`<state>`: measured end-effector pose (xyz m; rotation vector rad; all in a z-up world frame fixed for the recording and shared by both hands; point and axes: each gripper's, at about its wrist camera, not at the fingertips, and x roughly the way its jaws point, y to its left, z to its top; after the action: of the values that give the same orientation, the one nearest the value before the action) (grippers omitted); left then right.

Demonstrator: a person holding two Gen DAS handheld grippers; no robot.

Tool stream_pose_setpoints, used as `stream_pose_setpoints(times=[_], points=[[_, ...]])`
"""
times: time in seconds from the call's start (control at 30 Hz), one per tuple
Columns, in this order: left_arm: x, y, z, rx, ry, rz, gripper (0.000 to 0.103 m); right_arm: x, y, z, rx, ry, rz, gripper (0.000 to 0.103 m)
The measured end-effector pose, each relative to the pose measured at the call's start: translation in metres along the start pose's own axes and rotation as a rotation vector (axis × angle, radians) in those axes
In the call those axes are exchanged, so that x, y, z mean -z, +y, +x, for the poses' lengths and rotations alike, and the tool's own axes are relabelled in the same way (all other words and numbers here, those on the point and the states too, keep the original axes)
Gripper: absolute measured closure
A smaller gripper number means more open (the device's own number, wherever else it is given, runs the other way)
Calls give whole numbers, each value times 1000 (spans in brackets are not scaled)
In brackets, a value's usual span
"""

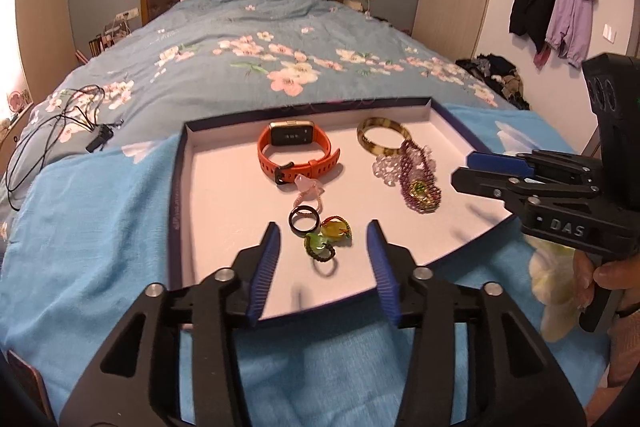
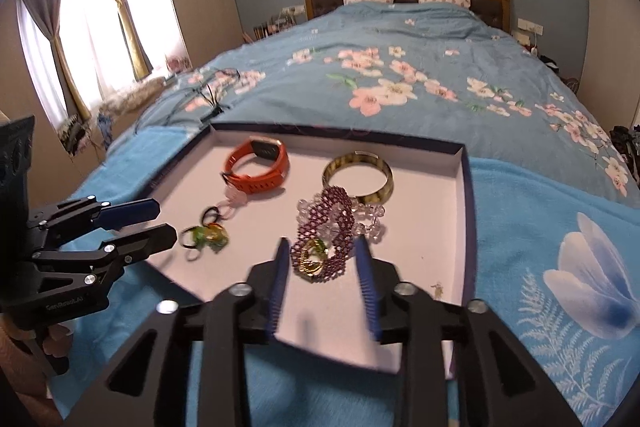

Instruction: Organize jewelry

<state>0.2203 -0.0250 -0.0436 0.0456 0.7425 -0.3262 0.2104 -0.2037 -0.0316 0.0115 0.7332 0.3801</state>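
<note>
A shallow white tray with a dark rim (image 1: 181, 187) (image 2: 467, 211) lies on the bed. In it are an orange watch (image 1: 298, 151) (image 2: 258, 167), an amber bangle (image 1: 384, 137) (image 2: 358, 173), a purple beaded bracelet (image 1: 420, 183) (image 2: 326, 223), a clear bead bracelet (image 1: 384, 169) (image 2: 372, 219), a black ring (image 1: 305, 219) and green and yellow corded charms (image 1: 326, 241) (image 2: 206, 235). My left gripper (image 1: 324, 227) (image 2: 162, 219) stands open with the charms just ahead of its tips. My right gripper (image 2: 323, 241) (image 1: 466, 169) is open, the purple bracelet lying between its tips untouched.
The tray rests on a light blue blanket (image 2: 560, 247) over a floral bedspread (image 1: 260, 39). Black cables (image 1: 68, 131) lie at the bed's left side. A small gold piece (image 2: 437, 289) sits in the tray's near right corner. A hand (image 1: 612, 271) holds the right gripper's handle.
</note>
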Motion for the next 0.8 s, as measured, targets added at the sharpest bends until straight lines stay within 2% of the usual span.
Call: stream_pose_setpoints(times=[0.07,0.1,0.13,0.2,0.23,0.33,0.57,0.8], points=[[4,0,-16,-14,-37,5,40,6,5,-15,3,-33,1,50],[6,0,-24,-28,-55,6,28,8,7,-20,7,-47,0,47],[7,-1,-30,-36,-69,7,23,13,11,-29,16,-72,-5,43],[15,-3,-46,-60,-112,11,7,20,15,-38,32,-100,-14,29],[20,-4,-54,-76,-139,9,5,25,18,-47,51,-132,-13,16],[32,-7,-75,-100,-200,-3,5,40,29,-66,115,-208,-49,6],[57,-15,-119,-161,-332,-27,5,67,47,-97,200,-347,-67,7],[80,-27,-156,-202,-425,-29,5,81,50,-117,225,-415,-41,7]])
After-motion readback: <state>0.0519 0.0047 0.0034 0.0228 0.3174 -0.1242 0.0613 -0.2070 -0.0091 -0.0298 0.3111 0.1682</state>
